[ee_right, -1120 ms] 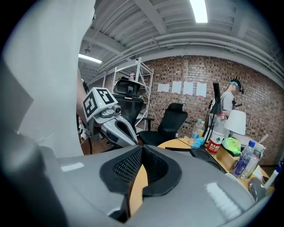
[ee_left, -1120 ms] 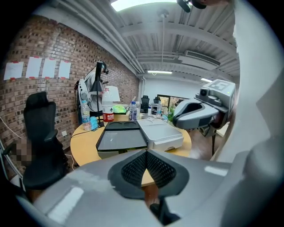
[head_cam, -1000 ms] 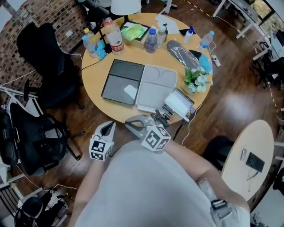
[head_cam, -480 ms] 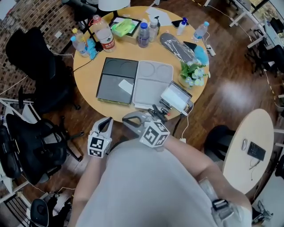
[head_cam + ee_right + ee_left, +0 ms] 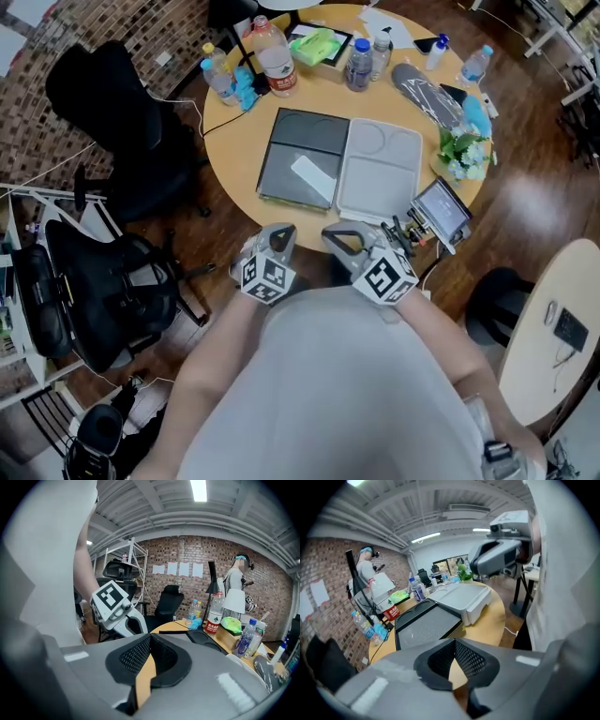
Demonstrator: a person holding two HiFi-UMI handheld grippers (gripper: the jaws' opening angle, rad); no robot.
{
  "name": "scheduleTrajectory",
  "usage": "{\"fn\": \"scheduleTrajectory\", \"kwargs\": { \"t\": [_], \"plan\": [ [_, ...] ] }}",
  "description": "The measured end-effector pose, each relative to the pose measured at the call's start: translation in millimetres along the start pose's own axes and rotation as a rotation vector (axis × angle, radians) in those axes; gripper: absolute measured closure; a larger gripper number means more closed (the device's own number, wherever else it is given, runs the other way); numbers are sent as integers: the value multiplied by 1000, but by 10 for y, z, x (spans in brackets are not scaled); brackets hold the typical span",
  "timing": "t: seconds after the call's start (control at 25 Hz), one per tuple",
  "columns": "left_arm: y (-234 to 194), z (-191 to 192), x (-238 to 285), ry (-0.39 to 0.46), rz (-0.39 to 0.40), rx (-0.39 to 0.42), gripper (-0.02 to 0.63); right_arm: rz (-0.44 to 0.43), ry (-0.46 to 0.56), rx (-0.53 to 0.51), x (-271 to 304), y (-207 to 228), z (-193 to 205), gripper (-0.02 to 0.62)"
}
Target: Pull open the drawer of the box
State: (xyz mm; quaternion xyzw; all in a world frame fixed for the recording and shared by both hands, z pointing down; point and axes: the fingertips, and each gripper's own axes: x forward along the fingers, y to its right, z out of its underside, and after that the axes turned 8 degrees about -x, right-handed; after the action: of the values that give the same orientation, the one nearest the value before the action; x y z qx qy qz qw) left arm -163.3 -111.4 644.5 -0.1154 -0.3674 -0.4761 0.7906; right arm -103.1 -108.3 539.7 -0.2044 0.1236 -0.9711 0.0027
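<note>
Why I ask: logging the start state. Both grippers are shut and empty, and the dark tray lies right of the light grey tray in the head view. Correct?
One slip: the head view shows the dark tray lying left of the light grey tray. The rest stands: the left gripper and right gripper are both shut and empty.

small box [image 5: 441, 210] at table [image 5: 236, 141] edge

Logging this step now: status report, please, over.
Grippers: left gripper shut, empty; right gripper shut, empty. The light grey box untouched. Path to it looks clear.
</note>
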Motion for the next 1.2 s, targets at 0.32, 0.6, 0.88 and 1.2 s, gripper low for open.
{"fn": "scheduleTrajectory", "kwargs": {
  "t": [0.32, 0.6, 0.88, 1.2],
  "plan": [
    [-185, 143, 317, -110, -68, 343, 587, 68, -64, 41, -73, 83, 63, 592],
    [-290, 345, 562, -222, -64, 479, 520, 123, -69, 81, -170, 163, 114, 592],
    [-346, 456, 724, -318, -93, 659, 468, 167, -95, 106, -307, 246, 194, 592],
    [-385, 426, 737, -320, -145, 744, 503, 189, -101, 124, -367, 293, 204, 592]
  ]
}}
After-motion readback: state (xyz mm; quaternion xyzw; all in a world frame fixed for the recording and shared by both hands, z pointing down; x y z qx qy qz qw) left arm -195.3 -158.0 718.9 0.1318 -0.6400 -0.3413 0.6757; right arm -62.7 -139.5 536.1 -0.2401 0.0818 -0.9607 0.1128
